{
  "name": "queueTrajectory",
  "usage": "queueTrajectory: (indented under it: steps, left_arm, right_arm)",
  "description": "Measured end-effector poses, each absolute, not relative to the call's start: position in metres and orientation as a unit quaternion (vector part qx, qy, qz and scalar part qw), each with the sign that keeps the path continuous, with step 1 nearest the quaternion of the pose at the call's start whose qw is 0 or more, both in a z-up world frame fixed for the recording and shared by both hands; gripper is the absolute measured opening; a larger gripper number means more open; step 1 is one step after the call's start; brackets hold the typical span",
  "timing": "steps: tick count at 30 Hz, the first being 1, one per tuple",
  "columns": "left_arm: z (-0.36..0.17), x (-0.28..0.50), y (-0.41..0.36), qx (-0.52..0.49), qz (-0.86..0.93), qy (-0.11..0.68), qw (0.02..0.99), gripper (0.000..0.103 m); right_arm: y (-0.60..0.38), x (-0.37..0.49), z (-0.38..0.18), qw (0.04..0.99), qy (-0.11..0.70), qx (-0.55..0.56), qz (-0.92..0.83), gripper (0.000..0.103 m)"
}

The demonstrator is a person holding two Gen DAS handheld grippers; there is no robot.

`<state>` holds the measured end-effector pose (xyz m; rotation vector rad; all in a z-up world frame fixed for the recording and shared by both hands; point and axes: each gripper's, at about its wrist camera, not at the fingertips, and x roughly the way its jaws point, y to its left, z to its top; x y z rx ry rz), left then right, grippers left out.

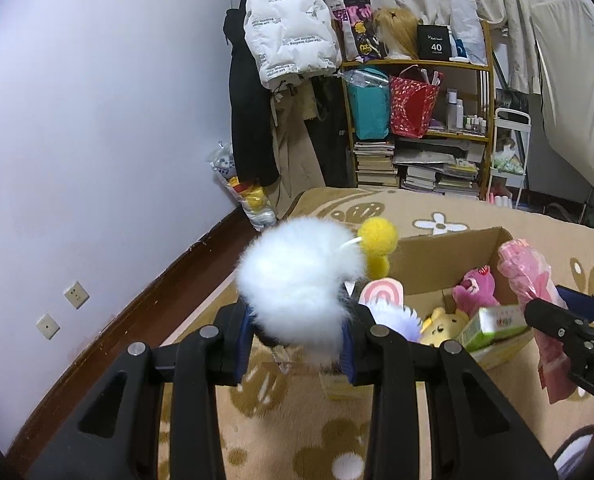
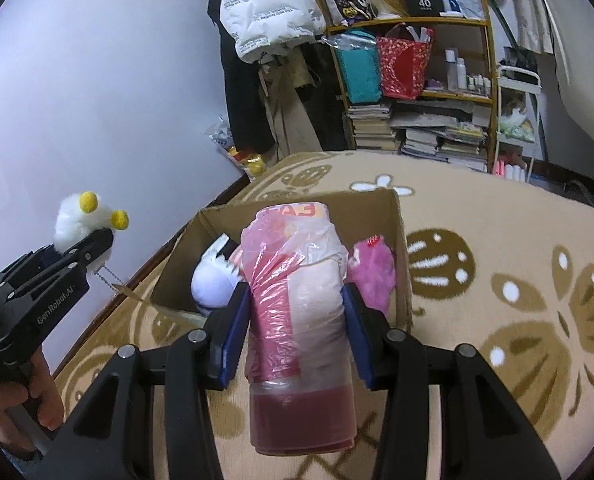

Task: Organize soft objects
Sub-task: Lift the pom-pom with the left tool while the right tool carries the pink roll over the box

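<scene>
Several soft items already lie in the cardboard box point(image 1: 449, 264) as seen from the left wrist: a pink plush bear point(image 1: 475, 290), a yellow bear plush point(image 1: 443, 326), a rainbow-patterned plush point(image 1: 381, 292) and a green carton point(image 1: 493, 326). The left gripper point(image 1: 303, 338) is closed on a fluffy white pompom toy with yellow balls point(image 1: 297, 280), held above the carpet point(image 1: 297, 432) just short of the box's near-left corner. From the right wrist, the right gripper point(image 2: 295, 328) clamps a pink plastic-wrapped roll point(image 2: 297, 304) between its blue pads point(image 2: 231, 340), poised over the near edge of the box point(image 2: 381, 208), where a white plush point(image 2: 213, 284) and the pink plush point(image 2: 371, 272) already rest. Sorting appears well advanced: two held items remain to be dropped in; whether others lie out of view cannot be told.
</scene>
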<state>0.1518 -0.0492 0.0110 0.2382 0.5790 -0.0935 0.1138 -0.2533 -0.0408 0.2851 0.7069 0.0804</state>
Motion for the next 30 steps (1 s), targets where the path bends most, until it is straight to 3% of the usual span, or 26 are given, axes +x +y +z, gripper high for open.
queueTrajectory:
  steps: [30]
  left_arm:
    - [-0.03,0.191,-0.092,0.151,-0.095,0.311,0.934,0.036]
  right_arm:
    - [-0.278,0.17,-0.058,0.93,0.322,0.172,0.04,0.049]
